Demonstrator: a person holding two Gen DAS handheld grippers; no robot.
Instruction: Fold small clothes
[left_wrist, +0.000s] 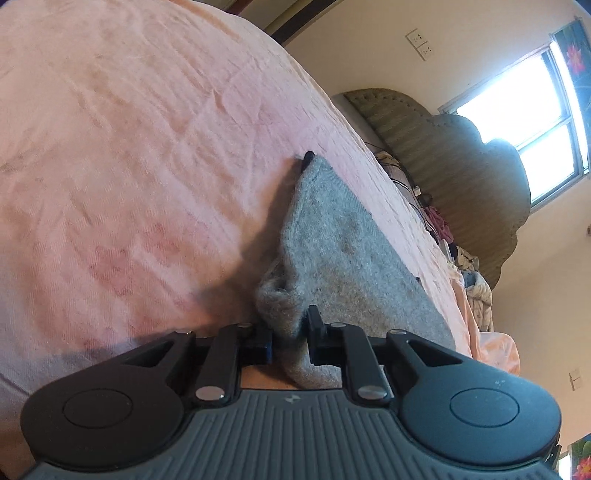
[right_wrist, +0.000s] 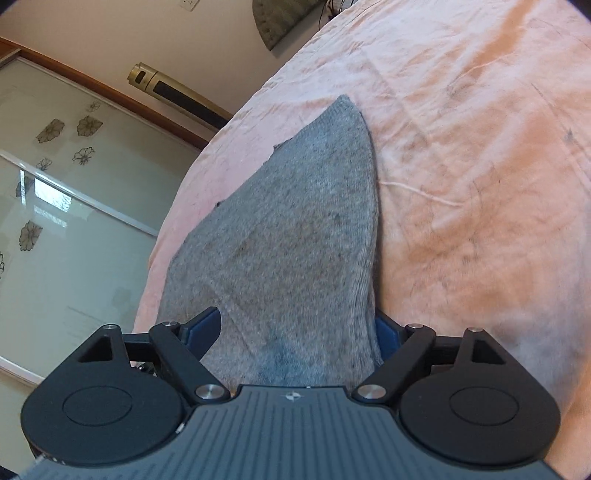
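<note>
Soft, light sock (right_wrist: 295, 236) pinched at opposite ends by left gripper (left_wrist: 290, 334) and right gripper (right_wrist: 297, 328); limp, sags unless taut.

The knitted garment (left_wrist: 343, 254) is heathered grey with darker flecks, faintly bluish near the right tool (right_wrist: 295, 332), whose pads (right_wrist: 201, 328) are blue on black linkages. The bed sheet (left_wrist: 129, 166) is pale pink with reddish smudges and dark specks. The headboard (left_wrist: 443, 155) is olive-green, ribbed. The sliding door (right_wrist: 66, 221) is frosted grey-green with outlined flower motifs and a brown frame.
</note>
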